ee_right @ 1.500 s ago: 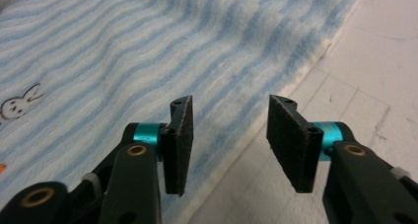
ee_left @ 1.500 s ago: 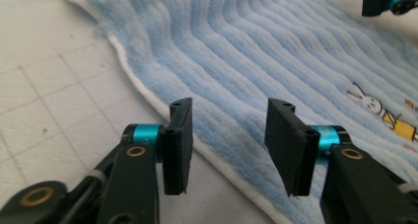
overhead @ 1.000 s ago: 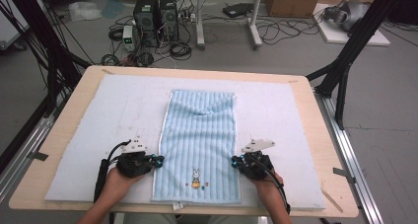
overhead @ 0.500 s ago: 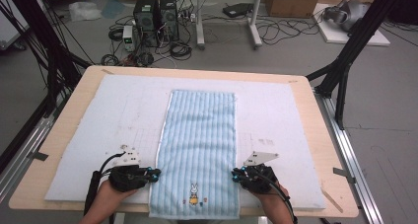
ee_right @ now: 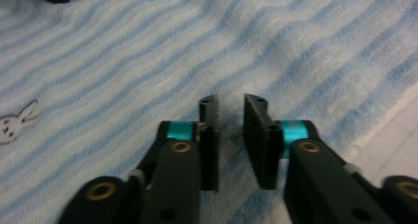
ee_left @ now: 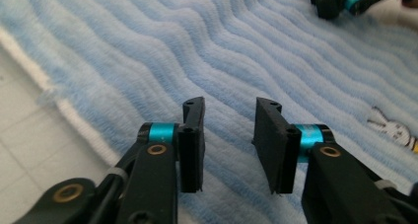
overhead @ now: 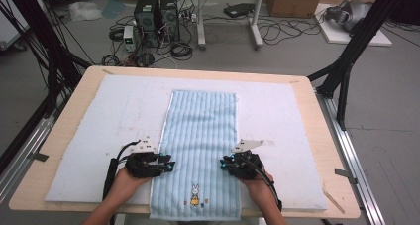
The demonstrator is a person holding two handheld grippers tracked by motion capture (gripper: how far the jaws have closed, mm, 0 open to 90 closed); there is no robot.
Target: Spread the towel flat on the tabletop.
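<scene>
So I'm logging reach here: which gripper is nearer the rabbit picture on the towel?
Left, narrowly. The left gripper is up-left of the rabbit picture; the right gripper sits slightly farther, up-right.

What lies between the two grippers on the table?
In the high view, only blue striped towel spans the stretch between the left gripper and the right gripper; its rabbit motif sits just nearer the person.

No words, brand names or numbers can be read anywhere. The one mark is a small rabbit picture (overhead: 195, 190) with tiny coloured shapes under it, on the near end of the blue striped towel (overhead: 200, 136).
</scene>
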